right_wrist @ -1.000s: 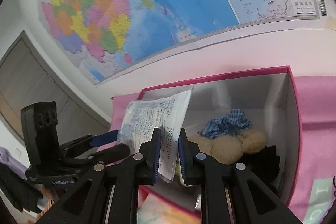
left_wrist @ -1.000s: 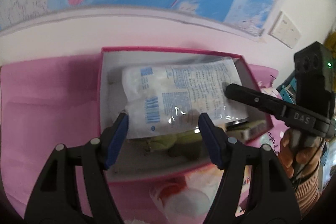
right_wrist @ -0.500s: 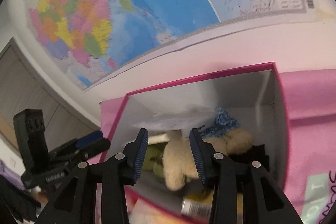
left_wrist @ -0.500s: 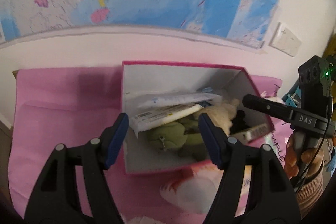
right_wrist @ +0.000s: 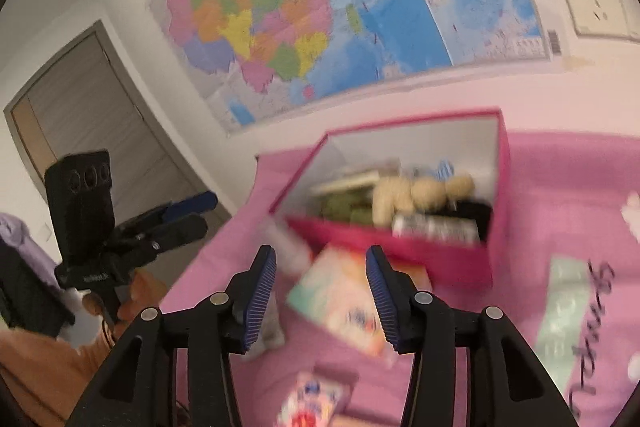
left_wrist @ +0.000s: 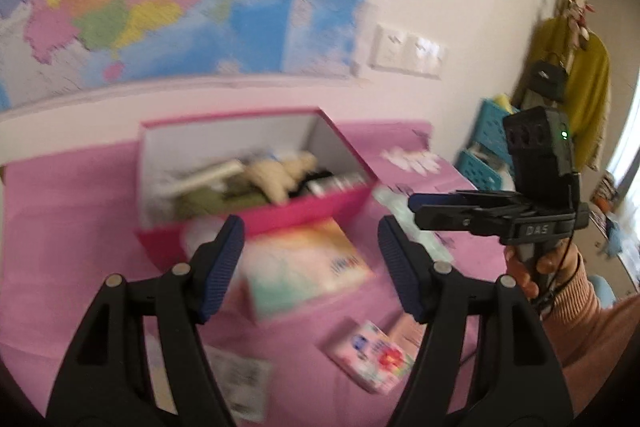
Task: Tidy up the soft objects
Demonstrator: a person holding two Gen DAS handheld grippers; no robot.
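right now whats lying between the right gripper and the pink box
A flat pastel pack lies on the pink cloth, between the open right gripper and the pink box. The right wrist view shows it, blurred.

Box contents (left_wrist: pixel 256 183) blurred, partly hidden.

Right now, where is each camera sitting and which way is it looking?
Left wrist: sits on the left gripper, looking forward and down at the pink box and the packets in front of it; its own open jaws show, plus the right gripper and hand.
Right wrist: sits on the right gripper, facing the same box and the wall map; its open jaws show, plus the left gripper.
Both views share the box, the plush toys inside, the map and the pink cloth.
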